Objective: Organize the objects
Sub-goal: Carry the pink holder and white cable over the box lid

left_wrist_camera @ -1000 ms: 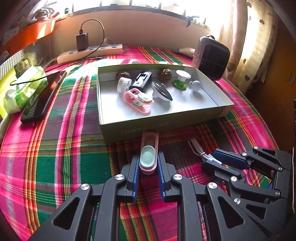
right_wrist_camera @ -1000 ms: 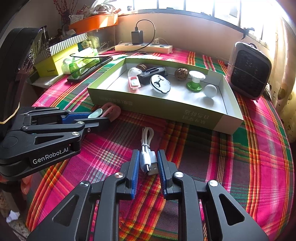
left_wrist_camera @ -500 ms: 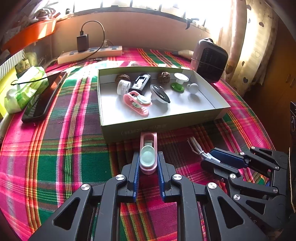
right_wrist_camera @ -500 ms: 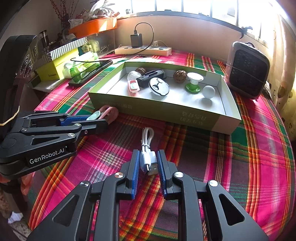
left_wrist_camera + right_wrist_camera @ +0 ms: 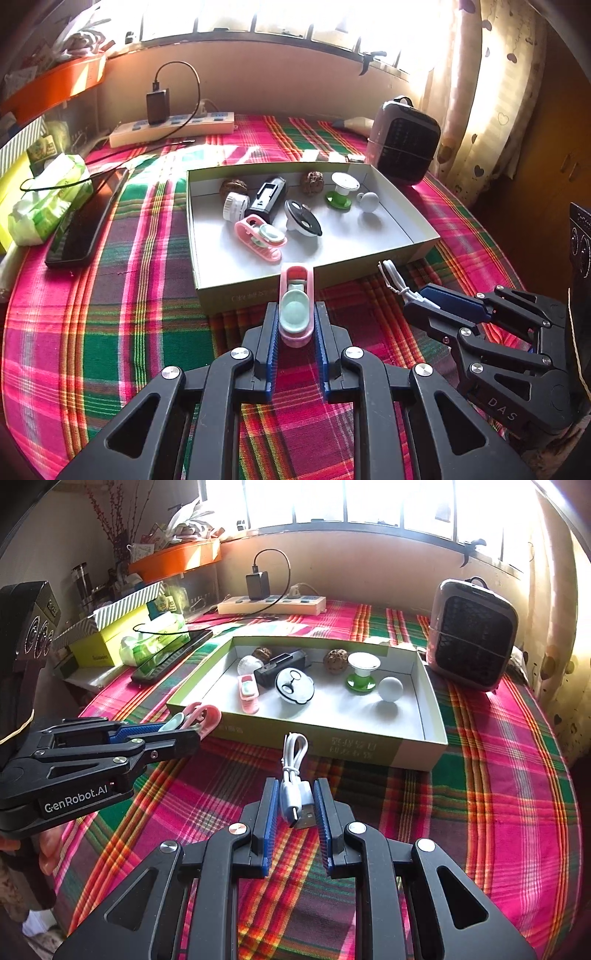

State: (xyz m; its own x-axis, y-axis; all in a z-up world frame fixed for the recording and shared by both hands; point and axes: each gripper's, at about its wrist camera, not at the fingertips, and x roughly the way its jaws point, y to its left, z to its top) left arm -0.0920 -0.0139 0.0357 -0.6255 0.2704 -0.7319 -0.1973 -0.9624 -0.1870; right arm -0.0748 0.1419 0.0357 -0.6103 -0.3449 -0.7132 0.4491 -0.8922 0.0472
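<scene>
My left gripper (image 5: 295,325) is shut on a pink clip with a pale green pad (image 5: 295,310), held above the cloth just before the near wall of the green-rimmed box (image 5: 417,242); it also shows in the right wrist view (image 5: 192,720). My right gripper (image 5: 293,805) is shut on a coiled white USB cable (image 5: 293,775), lifted above the cloth in front of the box (image 5: 436,734); it also shows in the left wrist view (image 5: 397,280). The box holds another pink clip (image 5: 258,240), a black clip, a round black-and-white piece, a green-and-white spool, a white ball and two walnuts.
A plaid cloth (image 5: 110,295) covers the table. A phone (image 5: 85,225) and a green tissue pack (image 5: 44,199) lie to the left. A power strip with charger (image 5: 173,125) is at the back. A small dark heater (image 5: 402,147) stands behind the box at the right.
Both grippers have risen and moved slightly toward the box, each still holding its object. The box contents have not moved.
</scene>
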